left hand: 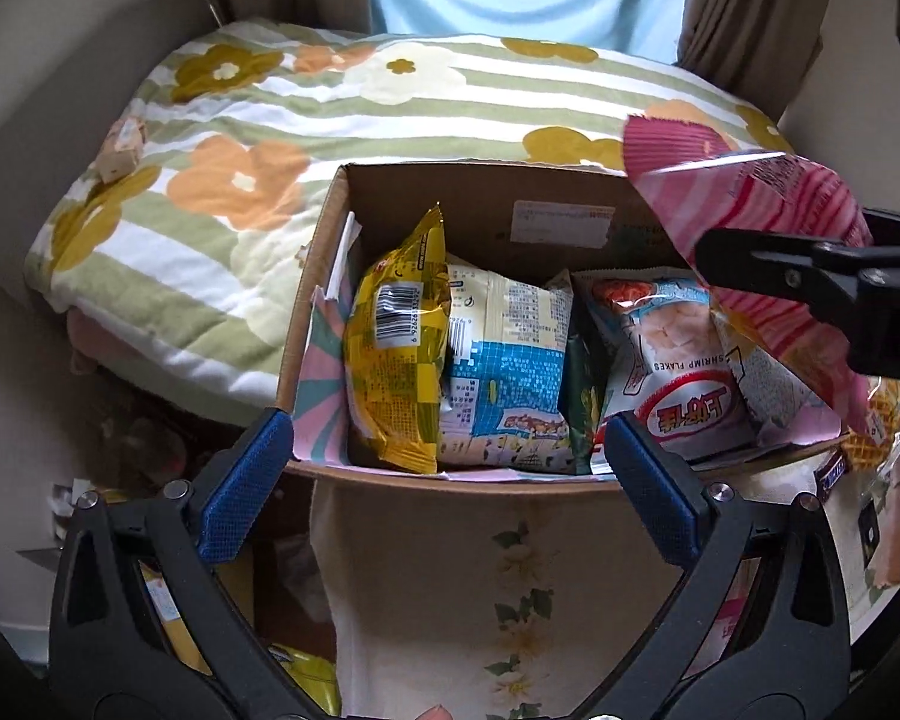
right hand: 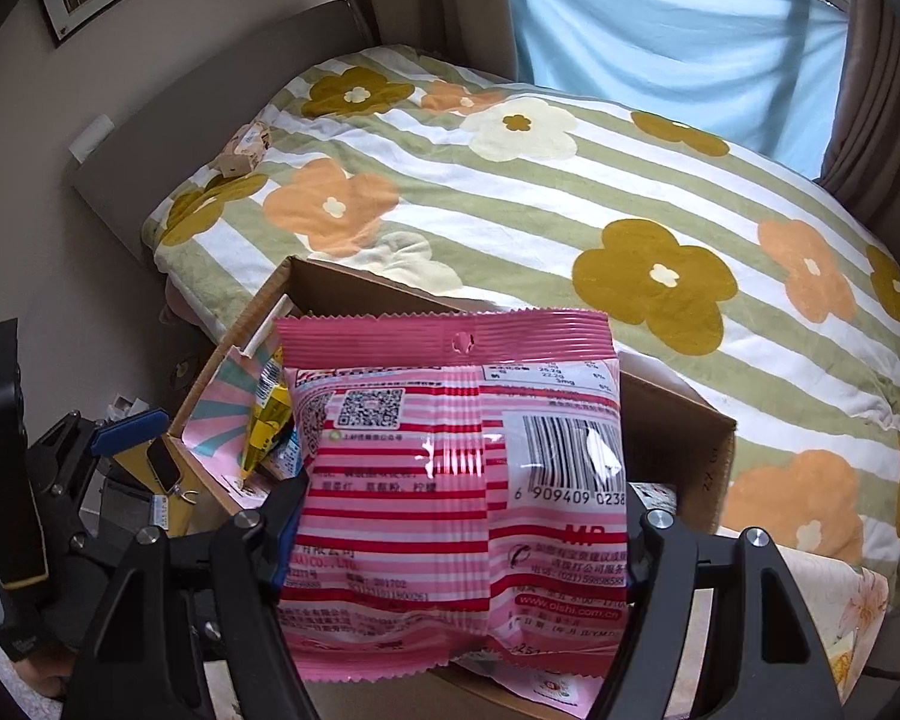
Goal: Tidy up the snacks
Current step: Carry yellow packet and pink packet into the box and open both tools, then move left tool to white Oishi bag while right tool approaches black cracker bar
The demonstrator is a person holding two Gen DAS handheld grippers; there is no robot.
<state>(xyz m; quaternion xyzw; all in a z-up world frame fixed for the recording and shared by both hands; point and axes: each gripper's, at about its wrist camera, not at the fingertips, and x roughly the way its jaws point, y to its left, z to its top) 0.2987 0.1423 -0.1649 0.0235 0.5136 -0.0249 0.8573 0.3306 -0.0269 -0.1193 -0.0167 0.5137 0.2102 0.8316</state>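
Right wrist: jaws grip crinkly pink striped packet (right hand: 450,480); left gripper (left hand: 450,450) gapes wide, empty.

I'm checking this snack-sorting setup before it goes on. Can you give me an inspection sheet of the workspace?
Surface: floral cloth under the box.
Job's things: cardboard box holding yellow bag, shrimp flakes bag; pink striped bag above it.
Clutter: small carton on the blanket.
Grippers: left claw open, empty; right claw shut on pink striped bag.
Cables: nothing seen.
Surroundings: flowered blanket, blue curtain.
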